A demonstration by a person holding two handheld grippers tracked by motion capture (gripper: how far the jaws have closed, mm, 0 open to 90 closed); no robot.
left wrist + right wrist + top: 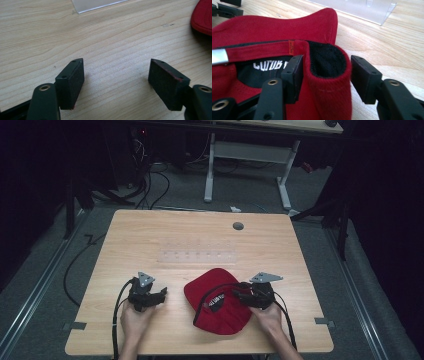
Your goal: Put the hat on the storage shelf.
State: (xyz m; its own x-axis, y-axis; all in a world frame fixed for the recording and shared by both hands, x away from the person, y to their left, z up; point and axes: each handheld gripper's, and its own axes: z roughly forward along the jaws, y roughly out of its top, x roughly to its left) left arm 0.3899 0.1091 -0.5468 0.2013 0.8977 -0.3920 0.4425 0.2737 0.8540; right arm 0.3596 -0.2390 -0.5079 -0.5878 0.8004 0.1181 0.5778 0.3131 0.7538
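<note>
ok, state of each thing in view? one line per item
red cap: upside down on the table, rear rim fold between the right jaws
right gripper: open, jaws straddle the fold, not clamped
left gripper: open, empty, over bare wood
clear acrylic strip: flat, untouched

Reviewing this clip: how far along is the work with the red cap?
Early. The red cap lies upside down on the table, nothing looks finished. In hand: the right gripper stands open around the cap's rear edge, not yet clamped. The left gripper hangs open over bare wood. Gripping and whatever follows remain.
</note>
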